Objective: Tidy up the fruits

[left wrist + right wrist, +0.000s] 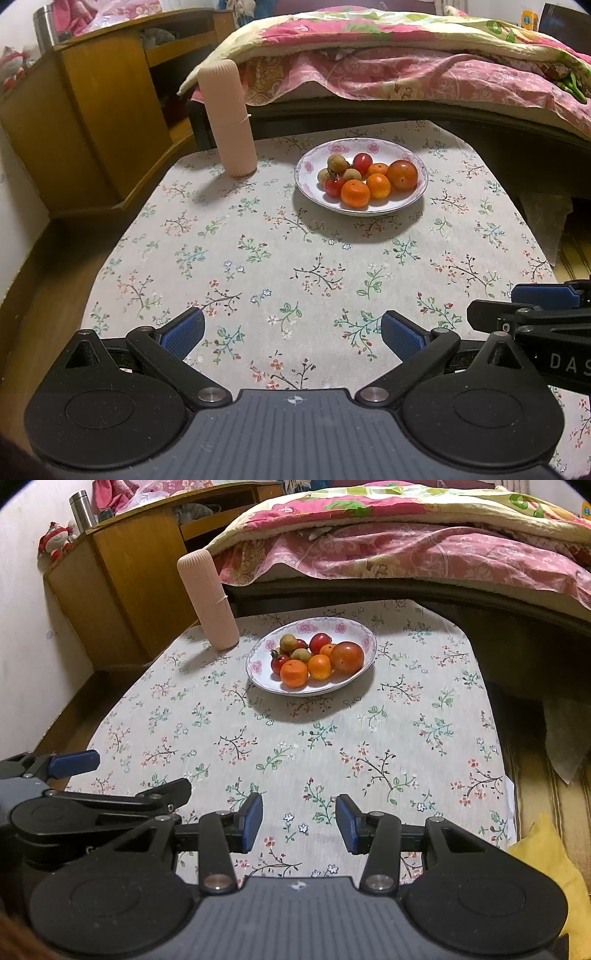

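We see a white plate rimmed with pink flowers holding orange tangerines and red tomatoes, a pale pink ribbed cylinder, a cream surface with sprig patterns, and blue-padded black fingers.

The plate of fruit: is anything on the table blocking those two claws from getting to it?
Nothing visible does. Only bare flowered tablecloth lies between the left gripper, the right gripper and the plate. The pink ribbed container stands off to the plate's left.
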The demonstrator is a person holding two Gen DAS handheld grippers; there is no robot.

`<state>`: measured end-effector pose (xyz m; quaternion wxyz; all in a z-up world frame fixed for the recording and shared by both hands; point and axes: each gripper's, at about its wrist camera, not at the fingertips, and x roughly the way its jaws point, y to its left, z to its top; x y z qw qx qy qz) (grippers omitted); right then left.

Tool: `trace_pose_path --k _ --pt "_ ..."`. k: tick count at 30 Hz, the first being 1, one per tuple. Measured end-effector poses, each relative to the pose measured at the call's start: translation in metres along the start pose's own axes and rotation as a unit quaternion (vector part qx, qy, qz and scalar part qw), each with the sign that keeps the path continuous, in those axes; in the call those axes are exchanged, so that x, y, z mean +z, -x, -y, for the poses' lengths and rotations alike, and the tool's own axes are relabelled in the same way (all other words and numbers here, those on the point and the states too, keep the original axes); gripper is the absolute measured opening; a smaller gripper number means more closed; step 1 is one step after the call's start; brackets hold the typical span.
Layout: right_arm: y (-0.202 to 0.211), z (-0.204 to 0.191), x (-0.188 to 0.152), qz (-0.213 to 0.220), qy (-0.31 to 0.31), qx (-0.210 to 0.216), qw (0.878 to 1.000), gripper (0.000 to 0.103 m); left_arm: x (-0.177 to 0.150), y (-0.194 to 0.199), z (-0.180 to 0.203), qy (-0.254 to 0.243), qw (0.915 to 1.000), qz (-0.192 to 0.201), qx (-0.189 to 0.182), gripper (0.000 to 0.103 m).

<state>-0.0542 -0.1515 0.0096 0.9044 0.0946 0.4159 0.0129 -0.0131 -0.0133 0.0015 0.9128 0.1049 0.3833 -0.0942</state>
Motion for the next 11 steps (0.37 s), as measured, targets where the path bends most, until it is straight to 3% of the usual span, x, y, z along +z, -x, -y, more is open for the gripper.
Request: trace_pose_path --k 11 --pt "0.0004 0.0005 -0.0007 0.002 -0.002 0.001 1.0 0.043 -0.0005 -0.0001 0.0004 0.001 1.0 0.003 0.0 0.103"
